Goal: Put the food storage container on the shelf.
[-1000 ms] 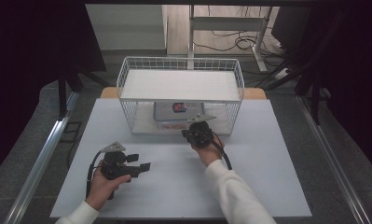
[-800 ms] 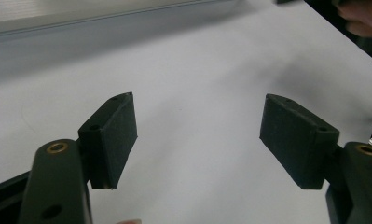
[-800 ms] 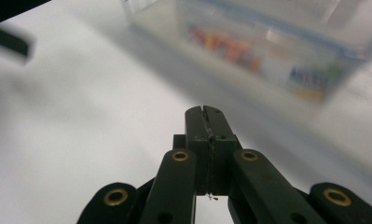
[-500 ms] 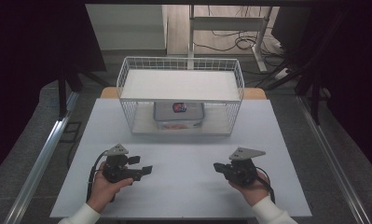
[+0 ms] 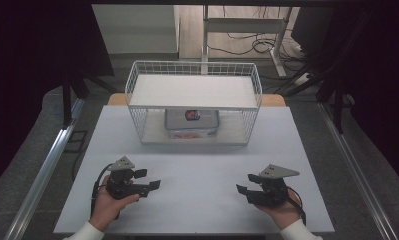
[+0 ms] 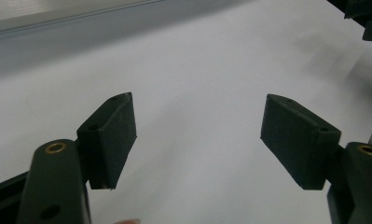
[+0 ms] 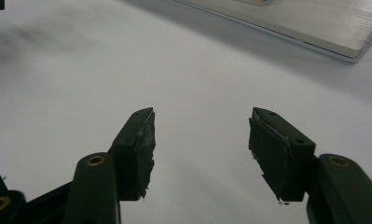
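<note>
Plastic, lidded and boxy, the container [image 5: 192,123] sits on the wire rack's [image 5: 194,107] lower shelf, well beyond our fingertips. We judge it light, stiff, slippery; grip its side walls. Our left gripper [image 5: 148,179] and right gripper [image 5: 245,184] gape, holding nothing, above the matte white table [image 5: 197,170].
</note>
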A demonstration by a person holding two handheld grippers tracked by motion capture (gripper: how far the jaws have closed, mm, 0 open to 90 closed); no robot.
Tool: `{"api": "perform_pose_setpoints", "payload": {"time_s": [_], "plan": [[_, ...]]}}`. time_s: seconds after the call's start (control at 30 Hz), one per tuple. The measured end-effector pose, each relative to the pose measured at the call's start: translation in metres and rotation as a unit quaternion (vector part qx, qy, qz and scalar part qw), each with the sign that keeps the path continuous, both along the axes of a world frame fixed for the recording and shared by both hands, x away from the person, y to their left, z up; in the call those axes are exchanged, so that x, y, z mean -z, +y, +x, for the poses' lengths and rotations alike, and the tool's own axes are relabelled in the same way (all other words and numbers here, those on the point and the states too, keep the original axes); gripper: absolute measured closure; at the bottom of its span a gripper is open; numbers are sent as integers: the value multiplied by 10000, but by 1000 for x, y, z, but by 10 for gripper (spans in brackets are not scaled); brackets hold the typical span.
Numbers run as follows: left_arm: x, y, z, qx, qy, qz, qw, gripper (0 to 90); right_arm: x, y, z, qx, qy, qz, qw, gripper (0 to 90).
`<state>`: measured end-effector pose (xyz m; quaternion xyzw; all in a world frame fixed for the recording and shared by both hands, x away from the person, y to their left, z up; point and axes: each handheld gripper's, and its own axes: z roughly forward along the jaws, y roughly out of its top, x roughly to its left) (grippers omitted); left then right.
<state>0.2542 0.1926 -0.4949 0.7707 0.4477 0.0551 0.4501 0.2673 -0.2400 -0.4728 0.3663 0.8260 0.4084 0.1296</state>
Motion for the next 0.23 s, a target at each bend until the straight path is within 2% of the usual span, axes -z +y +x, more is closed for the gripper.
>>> {"api": "perform_pose_setpoints", "payload": {"time_s": [0.23], "plan": [[1,-1,3,6,45,-34,10000,268,2,1,2,-18,-36,-107,9999,311]]}}
